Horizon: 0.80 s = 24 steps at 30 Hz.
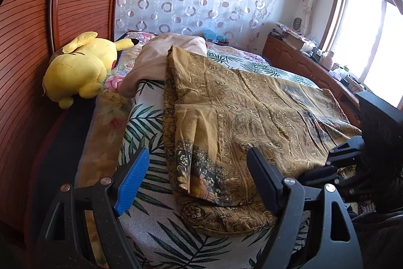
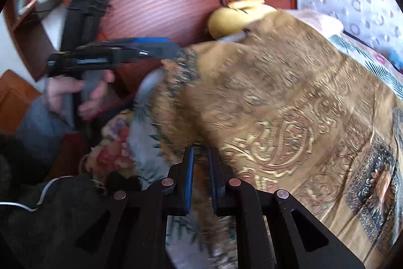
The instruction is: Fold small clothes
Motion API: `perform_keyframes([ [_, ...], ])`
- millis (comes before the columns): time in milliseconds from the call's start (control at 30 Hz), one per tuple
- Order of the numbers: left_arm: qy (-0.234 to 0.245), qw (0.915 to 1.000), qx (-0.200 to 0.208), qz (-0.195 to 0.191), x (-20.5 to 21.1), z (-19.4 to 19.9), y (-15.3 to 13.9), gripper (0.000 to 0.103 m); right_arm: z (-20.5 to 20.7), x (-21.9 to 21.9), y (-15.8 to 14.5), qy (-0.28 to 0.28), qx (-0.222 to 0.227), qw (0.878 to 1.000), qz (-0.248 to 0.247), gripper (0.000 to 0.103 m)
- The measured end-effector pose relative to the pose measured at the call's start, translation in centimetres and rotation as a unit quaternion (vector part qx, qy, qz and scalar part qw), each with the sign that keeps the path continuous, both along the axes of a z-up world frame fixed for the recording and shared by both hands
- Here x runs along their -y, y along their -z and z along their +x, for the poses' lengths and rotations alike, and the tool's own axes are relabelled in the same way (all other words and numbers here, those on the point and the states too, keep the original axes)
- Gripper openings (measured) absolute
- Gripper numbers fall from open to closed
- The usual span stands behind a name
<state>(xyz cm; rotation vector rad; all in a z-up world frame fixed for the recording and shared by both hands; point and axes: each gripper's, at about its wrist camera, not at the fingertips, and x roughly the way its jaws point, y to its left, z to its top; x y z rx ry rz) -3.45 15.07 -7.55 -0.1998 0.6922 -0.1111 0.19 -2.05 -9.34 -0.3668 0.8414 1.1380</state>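
On the leaf-print bed: gold paisley cloth lies spread, near edge doubled | my left gripper spread wide, empty, over its corner | right gripper pinching the hem | I judge it light, limp, slippery; grip corners.

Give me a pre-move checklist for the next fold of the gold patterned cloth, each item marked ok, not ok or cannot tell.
1. Right gripper closed on the gold patterned cloth: ok, the near edge sits between its nearly shut jaws.
2. Left gripper ready to grasp: ok, jaws wide, nothing between the pads.
3. Left gripper over a cloth edge: ok, the folded corner lies just ahead.
4. Cloth lying flat: not ok, wrinkled and doubled along one side.
5. Yellow plush toy clear of the cloth: ok.
6. Right grip firmness: cannot tell, that view is blurred.
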Motion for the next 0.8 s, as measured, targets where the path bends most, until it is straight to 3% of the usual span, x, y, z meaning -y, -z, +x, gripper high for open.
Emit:
perform_keyframes([
  [400, -0.001, 1.0, 0.0, -0.004, 0.0, -0.2, 0.2, 0.08, 4.6, -0.4, 1.5, 0.03, 0.017, 0.999, -0.006, 0.012],
  [467, 0.0, 1.0, -0.001, -0.005, 0.0, -0.1, 0.2, 0.08, 4.8, -0.7, 2.2, 0.024, 0.016, 1.0, -0.007, 0.025],
  [533, 0.0, 1.0, -0.002, -0.006, 0.0, -0.1, 0.3, 0.08, 5.0, -0.8, 2.4, 0.018, 0.013, 1.0, -0.011, 0.032],
  [800, -0.001, 0.9999, -0.007, -0.012, 0.0, 0.1, 0.6, 0.08, 4.0, -2.3, 3.6, 0.008, 0.052, 0.998, -0.04, 0.029],
])
